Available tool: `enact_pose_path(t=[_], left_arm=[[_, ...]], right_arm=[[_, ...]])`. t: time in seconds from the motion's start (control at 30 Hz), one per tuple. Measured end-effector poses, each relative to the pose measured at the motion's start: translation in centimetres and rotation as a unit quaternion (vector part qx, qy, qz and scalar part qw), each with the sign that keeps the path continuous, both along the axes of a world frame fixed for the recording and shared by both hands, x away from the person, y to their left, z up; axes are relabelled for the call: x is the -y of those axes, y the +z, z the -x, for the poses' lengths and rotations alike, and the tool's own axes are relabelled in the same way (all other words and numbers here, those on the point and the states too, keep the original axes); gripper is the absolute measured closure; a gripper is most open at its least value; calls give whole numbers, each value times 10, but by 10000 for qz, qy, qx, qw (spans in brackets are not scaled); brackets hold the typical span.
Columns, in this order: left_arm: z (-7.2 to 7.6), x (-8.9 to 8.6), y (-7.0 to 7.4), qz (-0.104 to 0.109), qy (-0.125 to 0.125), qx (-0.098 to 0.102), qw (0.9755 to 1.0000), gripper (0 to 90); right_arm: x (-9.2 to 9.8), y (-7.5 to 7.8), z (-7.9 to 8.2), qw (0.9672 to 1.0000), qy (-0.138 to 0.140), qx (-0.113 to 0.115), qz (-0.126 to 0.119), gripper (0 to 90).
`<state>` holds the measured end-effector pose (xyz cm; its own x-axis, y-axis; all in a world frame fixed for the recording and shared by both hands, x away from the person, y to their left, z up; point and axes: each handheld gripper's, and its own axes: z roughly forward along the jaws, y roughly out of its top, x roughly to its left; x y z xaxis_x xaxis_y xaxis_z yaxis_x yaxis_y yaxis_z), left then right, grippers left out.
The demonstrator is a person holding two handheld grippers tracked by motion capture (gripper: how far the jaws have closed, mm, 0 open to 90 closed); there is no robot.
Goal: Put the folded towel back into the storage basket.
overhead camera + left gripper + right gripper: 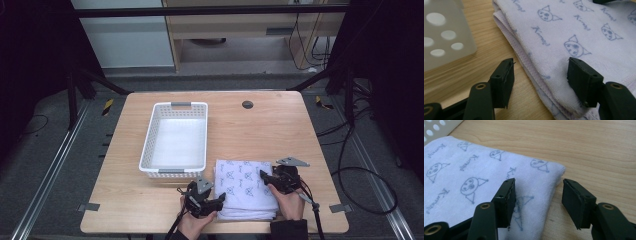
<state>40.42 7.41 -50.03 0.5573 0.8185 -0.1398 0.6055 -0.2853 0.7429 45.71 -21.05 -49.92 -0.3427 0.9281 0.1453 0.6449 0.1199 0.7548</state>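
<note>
White terry towel, folded, printed with blue cat faces and script, lying flat on the wooden tabletop near the front edge, just right of the white perforated basket. Left gripper at the towel's left edge, fingers spread wide, straddling the stacked folds: one over bare wood, the other above the cloth, neither pressing. Right gripper at the towel's right edge, fingers likewise parted and released, one over the printed cloth, the other over the wood just beyond the folded edge. Nothing clamped on either side.
</note>
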Motion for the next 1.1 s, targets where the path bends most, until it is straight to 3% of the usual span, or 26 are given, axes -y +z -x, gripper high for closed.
enact_pose_path(t=[0.1, 0.27, 0.4, 0.5, 0.7, 0.73, 1.1], left_arm=[[-2, 0, -2, 73, 37, -117, 9999, 349], [-2, 2, -2, 30, 47, -94, 9999, 349], [-2, 4, -2, -8, 41, -83, 10000, 358], [-3, 5, -1, -2, -3, -118, 9999, 372], [-5, 6, 1, 43, -57, -253, 9997, 443], [-5, 6, 1, 105, -68, -280, 9995, 487], [-6, 6, 2, 328, -103, -520, 9981, 643]], right_arm=[[1, -1, -1, 10000, -25, -56, -51, 444], [1, -3, -1, 9999, -40, -83, -103, 444], [4, -6, -2, 9994, -51, -131, -305, 449], [3, -7, -2, 9994, -31, -120, -327, 496], [4, -6, -2, 9988, 23, -189, -443, 561], [3, -6, -2, 9985, 35, -218, -495, 576], [2, -6, -1, 9977, 24, -273, -623, 679]])
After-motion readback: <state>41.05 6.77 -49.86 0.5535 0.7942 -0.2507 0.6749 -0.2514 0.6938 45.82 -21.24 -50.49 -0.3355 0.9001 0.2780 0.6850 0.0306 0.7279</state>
